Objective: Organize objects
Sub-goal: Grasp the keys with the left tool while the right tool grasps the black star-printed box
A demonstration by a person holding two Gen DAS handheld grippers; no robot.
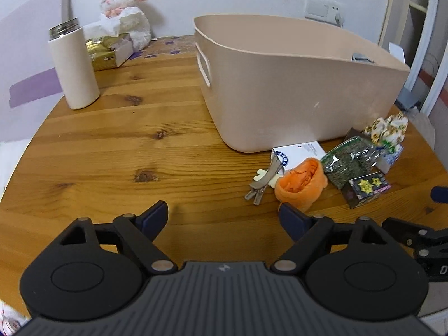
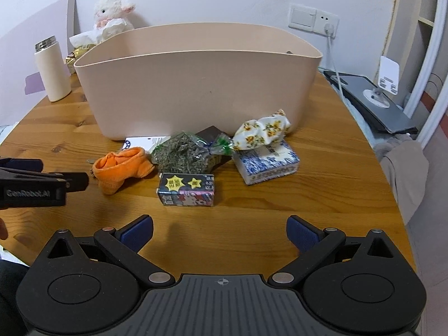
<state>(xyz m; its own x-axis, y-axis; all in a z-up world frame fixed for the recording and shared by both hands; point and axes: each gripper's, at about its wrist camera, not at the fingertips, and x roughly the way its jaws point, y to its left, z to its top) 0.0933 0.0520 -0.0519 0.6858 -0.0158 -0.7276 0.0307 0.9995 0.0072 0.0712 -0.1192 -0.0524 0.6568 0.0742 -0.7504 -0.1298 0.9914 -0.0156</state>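
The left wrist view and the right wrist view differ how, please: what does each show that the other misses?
Only the left wrist view shows the hair clip and the bin's handle slot. Only the right wrist view shows the phone stand and the whole blue patterned box. Both show the beige bin, orange sock, star-printed box and white flask.

A lived-in home room: plush lamb (image 1: 123, 8) on a wooden table (image 1: 140, 140) (wall socket (image 2: 326, 22) behind).
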